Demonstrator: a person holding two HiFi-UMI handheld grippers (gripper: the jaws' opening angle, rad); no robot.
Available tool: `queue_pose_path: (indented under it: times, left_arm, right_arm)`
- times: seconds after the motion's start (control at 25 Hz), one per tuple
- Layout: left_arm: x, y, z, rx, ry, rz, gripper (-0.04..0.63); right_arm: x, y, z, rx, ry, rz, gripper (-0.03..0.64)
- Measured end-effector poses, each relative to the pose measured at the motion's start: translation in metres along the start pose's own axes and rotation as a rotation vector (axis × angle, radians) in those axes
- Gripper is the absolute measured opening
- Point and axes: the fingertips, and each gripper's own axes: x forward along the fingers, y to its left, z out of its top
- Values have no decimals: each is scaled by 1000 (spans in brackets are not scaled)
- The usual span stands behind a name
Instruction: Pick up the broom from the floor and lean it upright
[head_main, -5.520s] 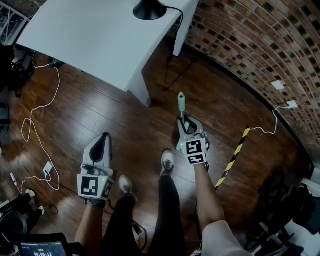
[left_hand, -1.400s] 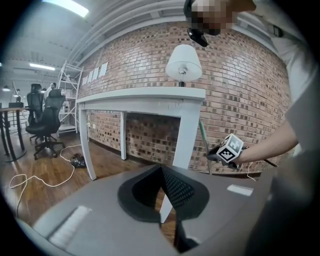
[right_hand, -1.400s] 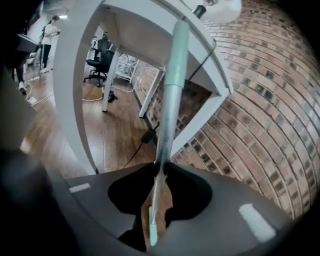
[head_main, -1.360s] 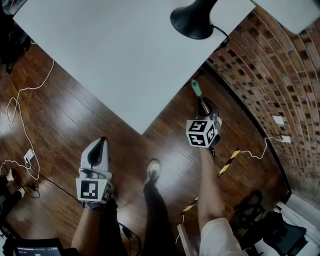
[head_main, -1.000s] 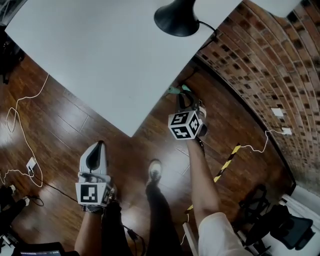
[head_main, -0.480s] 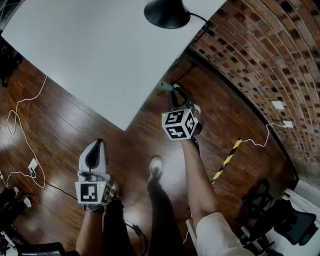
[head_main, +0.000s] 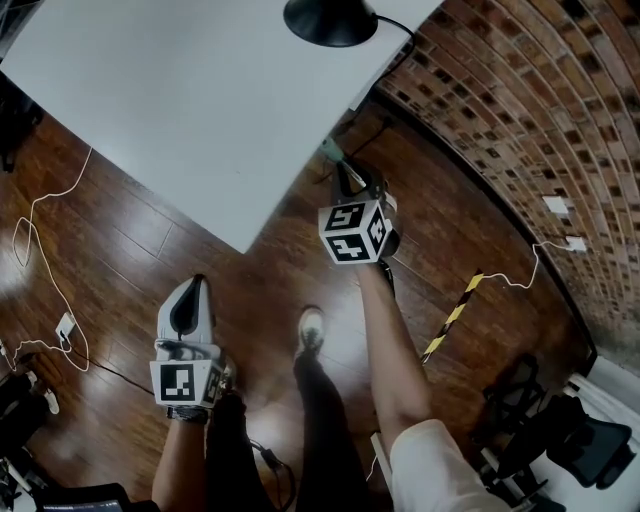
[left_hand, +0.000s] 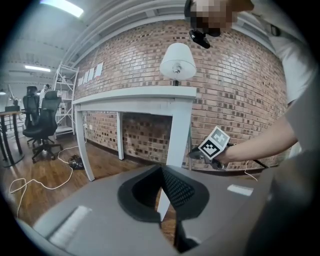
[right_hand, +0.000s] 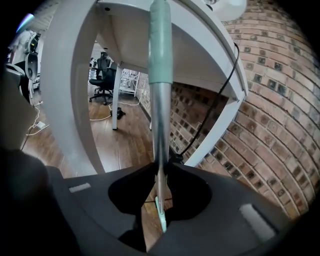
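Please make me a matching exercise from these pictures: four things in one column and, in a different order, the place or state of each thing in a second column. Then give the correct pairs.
Things
1. broom
2. left gripper
3. lamp
4. yellow and black strip

Place or state
A. lies on the wooden floor
B. stands on the white table
C. held in the right gripper
D. shut, with nothing in it

Pairs: 1-C, 2-D, 3-B, 4-A
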Motion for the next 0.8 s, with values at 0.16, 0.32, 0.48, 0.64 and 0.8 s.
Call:
queue_pose_path:
  times: [0.16, 0.32, 0.48, 0.64, 0.8]
  left_arm:
    - [-1, 2, 0, -8, 4, 7, 2]
    - [0, 4, -1, 9, 11, 3, 2]
    - [0, 3, -4, 15, 19, -10, 2]
    - [0, 3, 3, -11, -25, -15, 2]
    - [-3, 6, -3, -10, -12, -7, 2]
  right_arm:
    - [-4, 2, 2, -51, -55, -26, 100]
    - [-7, 12, 9, -124, -105, -6, 121]
    - [-11, 22, 18, -155, -152, 37, 126]
    - [-14, 33, 18, -122, -138, 112, 100]
    - [-18, 41, 12, -70, -69, 139, 100]
